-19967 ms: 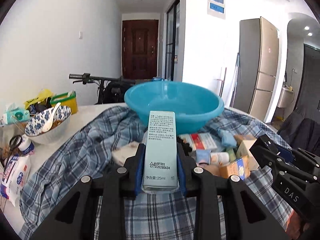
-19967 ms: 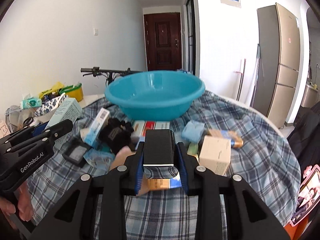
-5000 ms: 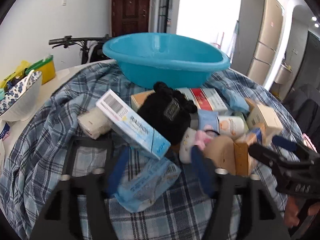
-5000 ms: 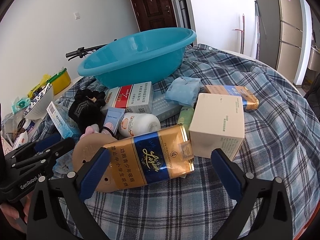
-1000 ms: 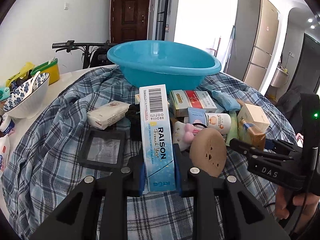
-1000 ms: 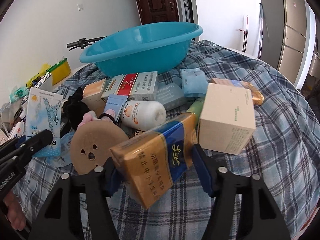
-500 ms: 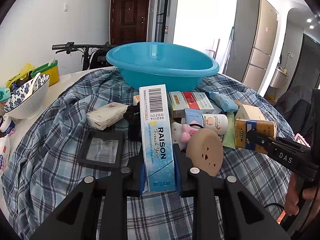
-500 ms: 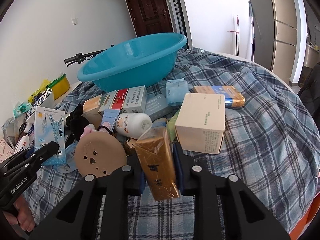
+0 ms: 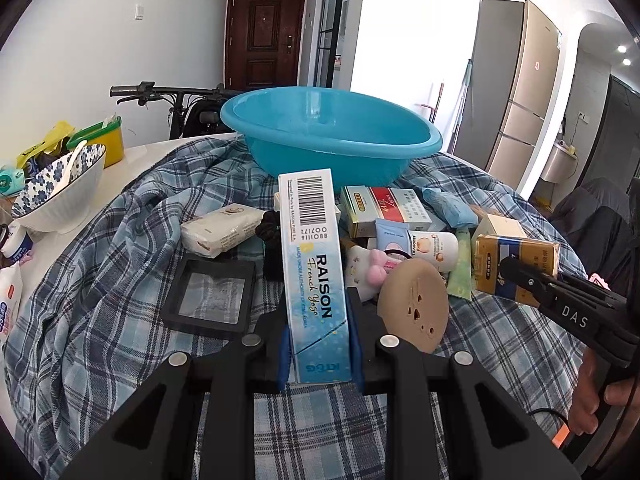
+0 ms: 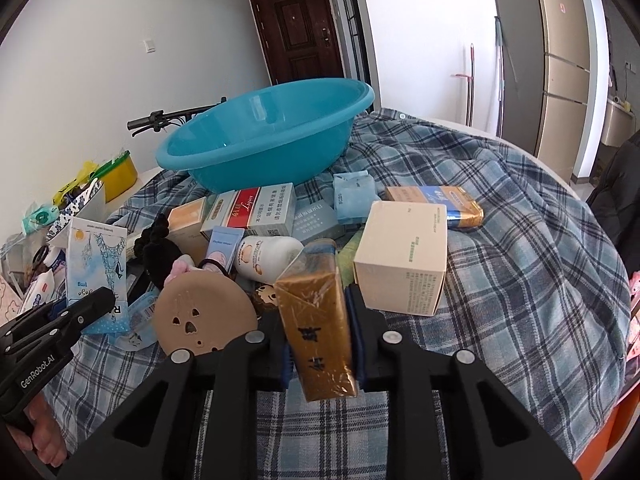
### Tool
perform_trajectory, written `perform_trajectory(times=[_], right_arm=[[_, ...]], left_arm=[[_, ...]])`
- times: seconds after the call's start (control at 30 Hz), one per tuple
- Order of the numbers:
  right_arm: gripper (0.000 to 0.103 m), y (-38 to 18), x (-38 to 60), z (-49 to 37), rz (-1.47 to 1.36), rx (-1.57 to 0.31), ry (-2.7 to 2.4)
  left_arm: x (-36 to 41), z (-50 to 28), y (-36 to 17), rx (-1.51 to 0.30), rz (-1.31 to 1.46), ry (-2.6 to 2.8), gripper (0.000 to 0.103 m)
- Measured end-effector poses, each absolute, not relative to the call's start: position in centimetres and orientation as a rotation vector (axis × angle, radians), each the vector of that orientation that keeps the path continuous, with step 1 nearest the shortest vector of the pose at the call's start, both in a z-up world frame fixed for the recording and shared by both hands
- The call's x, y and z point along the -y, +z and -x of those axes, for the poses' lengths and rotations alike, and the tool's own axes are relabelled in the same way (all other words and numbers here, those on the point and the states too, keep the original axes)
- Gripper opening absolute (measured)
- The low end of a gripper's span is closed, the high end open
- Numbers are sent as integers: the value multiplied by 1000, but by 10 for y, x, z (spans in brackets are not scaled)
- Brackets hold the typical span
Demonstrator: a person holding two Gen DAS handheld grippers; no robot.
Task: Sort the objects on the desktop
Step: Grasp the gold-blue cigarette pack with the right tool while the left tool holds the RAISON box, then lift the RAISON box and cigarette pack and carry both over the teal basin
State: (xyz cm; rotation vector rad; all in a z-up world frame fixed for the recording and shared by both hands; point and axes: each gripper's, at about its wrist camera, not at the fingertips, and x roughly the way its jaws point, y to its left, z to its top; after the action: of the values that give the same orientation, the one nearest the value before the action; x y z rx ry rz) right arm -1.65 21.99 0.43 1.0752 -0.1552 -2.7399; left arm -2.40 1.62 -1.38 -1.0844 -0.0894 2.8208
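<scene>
Left wrist view: left gripper [image 9: 318, 344] clenched on a tall blue RAISON box [image 9: 314, 280], held upright near the clutter. Right gripper [image 10: 320, 344] clamped around a gold cigarette carton [image 10: 318, 320], tilted, above the plaid cloth [image 10: 520, 240]. Blue basin [image 9: 332, 140] sits at the far side of the surface.

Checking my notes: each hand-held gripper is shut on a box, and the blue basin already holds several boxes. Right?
Not quite: the blue basin looks empty in the right wrist view. The left hand-held gripper grips the RAISON box; the right hand-held gripper grips the gold carton.
</scene>
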Motion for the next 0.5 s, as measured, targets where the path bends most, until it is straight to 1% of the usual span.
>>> perform_trajectory(times=[0.27,0.5], right_arm=[[21,14,-212,12,-1031,134,-2729],[21,30,-210,9,-963,118,-2743]], left_arm=[[-19,21,-9,75,1056,2834,25],[-21,20,6,51,983,2870,25]])
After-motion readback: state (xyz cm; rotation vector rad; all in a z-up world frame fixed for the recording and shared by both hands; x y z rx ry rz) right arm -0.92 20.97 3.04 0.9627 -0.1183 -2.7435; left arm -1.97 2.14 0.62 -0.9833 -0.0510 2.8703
